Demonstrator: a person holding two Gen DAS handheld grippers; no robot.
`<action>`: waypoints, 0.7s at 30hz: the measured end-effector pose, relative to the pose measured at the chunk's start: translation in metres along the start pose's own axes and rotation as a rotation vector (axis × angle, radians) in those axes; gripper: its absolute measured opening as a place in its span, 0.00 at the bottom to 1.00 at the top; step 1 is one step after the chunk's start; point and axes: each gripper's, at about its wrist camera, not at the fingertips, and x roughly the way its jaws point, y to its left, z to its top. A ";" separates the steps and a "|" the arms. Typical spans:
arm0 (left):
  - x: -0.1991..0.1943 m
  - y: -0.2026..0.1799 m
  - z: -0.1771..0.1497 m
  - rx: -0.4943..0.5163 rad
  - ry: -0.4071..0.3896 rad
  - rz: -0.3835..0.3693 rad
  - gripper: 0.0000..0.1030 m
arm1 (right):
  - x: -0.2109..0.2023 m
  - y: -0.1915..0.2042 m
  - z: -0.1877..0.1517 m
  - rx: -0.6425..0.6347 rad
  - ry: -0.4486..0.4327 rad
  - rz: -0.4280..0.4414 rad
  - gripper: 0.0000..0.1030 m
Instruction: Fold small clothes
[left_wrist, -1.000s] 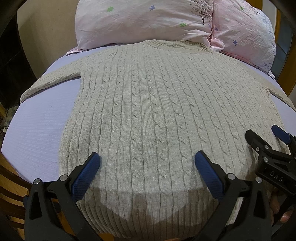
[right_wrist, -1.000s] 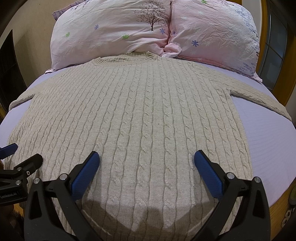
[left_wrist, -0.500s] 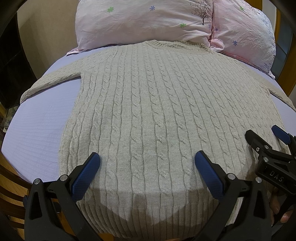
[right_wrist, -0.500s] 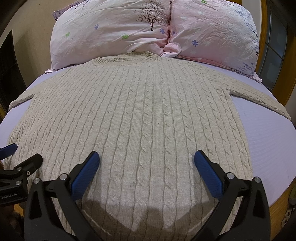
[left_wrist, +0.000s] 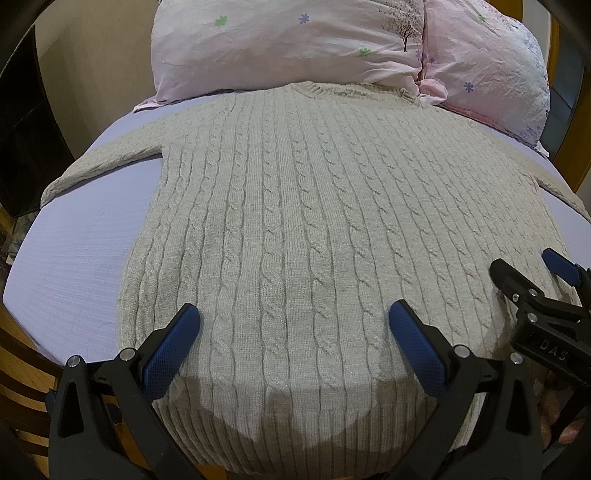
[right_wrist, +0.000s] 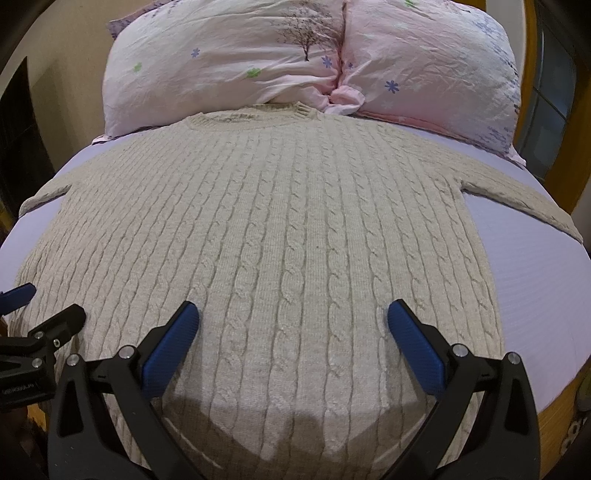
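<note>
Lavender bed sheet (left_wrist: 85, 266), pink pillows (right_wrist: 229, 62) at twelve o'clock. Cable-knit sweater (left_wrist: 314, 229) spread flat, collar toward pillows. Left gripper (left_wrist: 295, 325) and right gripper (right_wrist: 291, 321) above hem, jaws wide apart, gripping nothing.

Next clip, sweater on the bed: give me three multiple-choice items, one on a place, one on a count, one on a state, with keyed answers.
1. The sweater's neckline lies nearest:
A. the pillows
B. the grippers
C. the floor

2. Pillows in view:
A. one
B. two
C. four

3. The sweater is:
A. folded in half
B. bunched up
C. spread flat, sleeves out

Answers:
1 A: the sweater has its collar against the pillows.
2 B: a second pillow sits beside the first.
3 C: it lies flat on the sheet, with the left gripper and right gripper open above its hem.
</note>
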 end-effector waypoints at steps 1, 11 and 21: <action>-0.001 0.001 -0.002 0.003 -0.012 0.000 0.99 | -0.003 -0.009 0.004 0.007 0.003 0.060 0.98; -0.013 0.057 0.022 -0.059 -0.151 -0.082 0.99 | -0.027 -0.280 0.050 0.700 -0.149 0.028 0.77; 0.013 0.189 0.073 -0.399 -0.225 -0.111 0.99 | 0.037 -0.443 0.047 1.184 -0.097 -0.070 0.44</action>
